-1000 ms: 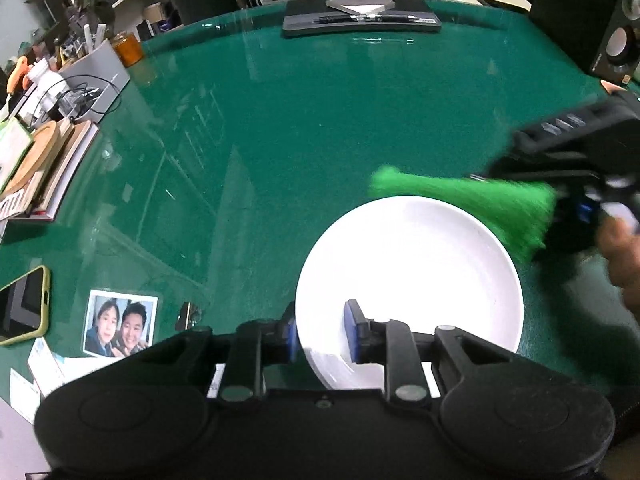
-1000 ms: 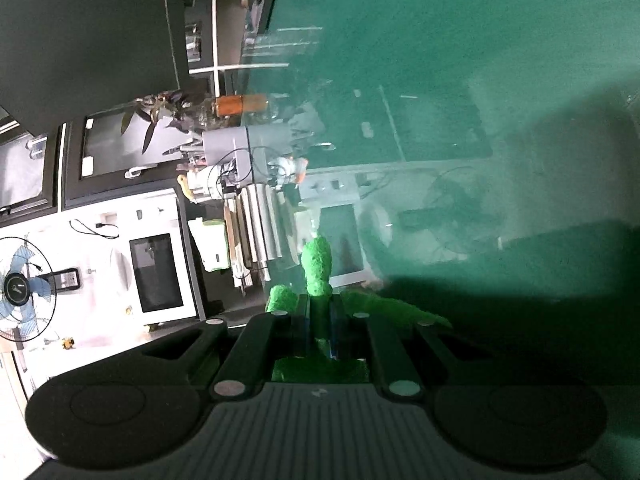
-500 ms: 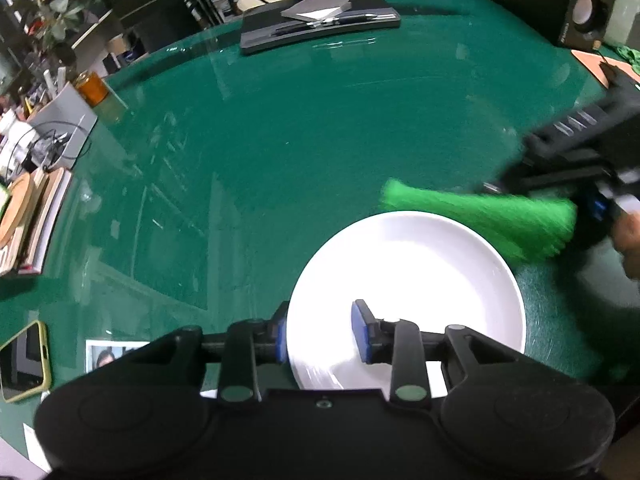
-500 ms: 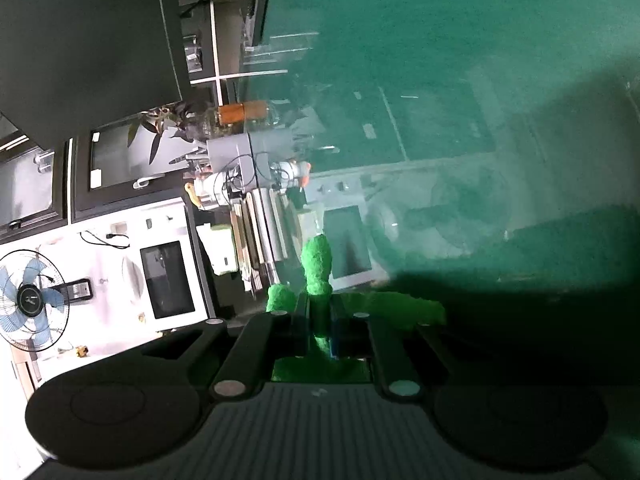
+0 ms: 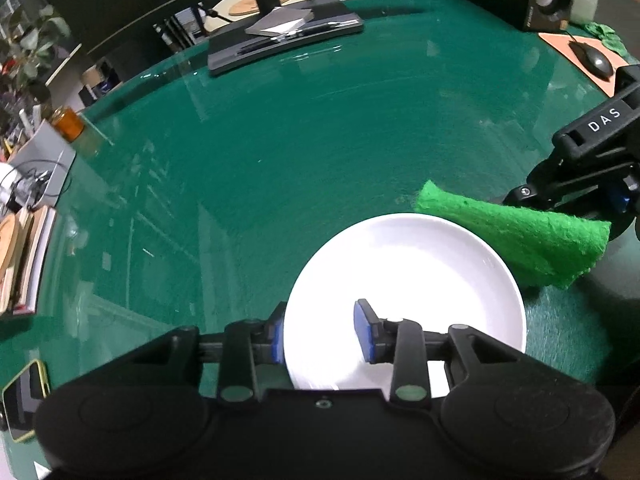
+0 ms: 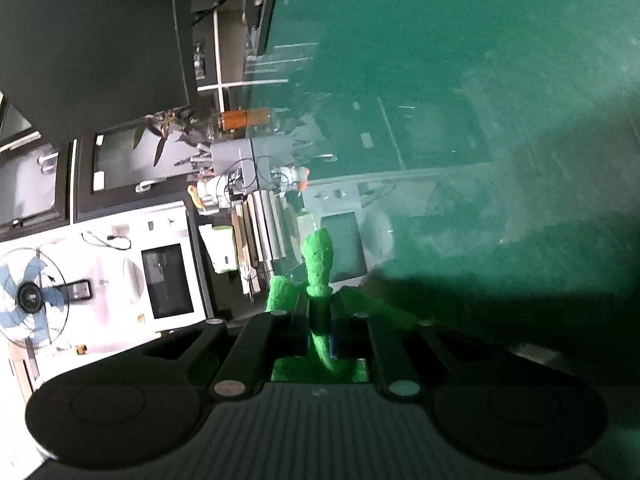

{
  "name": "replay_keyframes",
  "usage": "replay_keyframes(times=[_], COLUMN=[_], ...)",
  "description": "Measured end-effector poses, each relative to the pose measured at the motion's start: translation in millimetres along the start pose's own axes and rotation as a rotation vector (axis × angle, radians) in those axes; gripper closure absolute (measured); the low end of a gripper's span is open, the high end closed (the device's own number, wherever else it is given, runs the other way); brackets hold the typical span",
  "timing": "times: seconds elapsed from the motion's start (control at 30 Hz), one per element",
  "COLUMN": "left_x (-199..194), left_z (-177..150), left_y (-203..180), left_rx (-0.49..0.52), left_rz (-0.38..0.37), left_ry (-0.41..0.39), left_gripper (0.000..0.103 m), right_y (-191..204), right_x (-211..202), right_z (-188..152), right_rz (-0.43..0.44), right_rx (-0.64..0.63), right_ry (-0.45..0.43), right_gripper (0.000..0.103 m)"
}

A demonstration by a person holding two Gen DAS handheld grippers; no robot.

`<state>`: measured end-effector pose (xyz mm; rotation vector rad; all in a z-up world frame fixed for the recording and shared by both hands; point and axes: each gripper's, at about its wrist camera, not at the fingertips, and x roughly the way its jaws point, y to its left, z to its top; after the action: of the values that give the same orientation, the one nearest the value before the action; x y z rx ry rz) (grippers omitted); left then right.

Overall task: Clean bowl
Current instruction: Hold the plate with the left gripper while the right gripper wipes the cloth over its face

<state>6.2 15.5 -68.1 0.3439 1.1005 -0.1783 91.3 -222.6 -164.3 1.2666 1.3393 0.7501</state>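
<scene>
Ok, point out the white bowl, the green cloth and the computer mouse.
white bowl [image 5: 404, 264]: left wrist view, bare inner surface.
green cloth [image 5: 520, 236]: left wrist view, middle of the fold beyond the right gripper's tips.
computer mouse [image 5: 596, 60]: left wrist view, top of its dark shell, far right.

Bowl [image 5: 404, 280] on table [image 5: 300, 152] (cloth [image 5: 532, 236] over its right rim)
</scene>
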Motion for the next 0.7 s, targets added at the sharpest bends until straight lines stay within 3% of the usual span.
replay_keyframes(times=[0.23,0.5,0.7], left_x=[2,6,7], left_z=[1,7,8], left_y=[-3,-4,-6], left_rx=[0.027,0.069,0.075], left_rz=[0.021,0.006,0.014], left_ry=[-0.004,-0.015,-0.015], left_gripper=[0.068,0.067,0.067], right_y=[21,-3,4], right_x=[60,1,31], right_z=[22,7,19], right_rz=[-0.041,-0.010,-0.009], right_rx=[-0.070,0.003,-0.001], right_ry=[0.040,0.007,0.013], right_gripper=[0.092,0.092,0.092])
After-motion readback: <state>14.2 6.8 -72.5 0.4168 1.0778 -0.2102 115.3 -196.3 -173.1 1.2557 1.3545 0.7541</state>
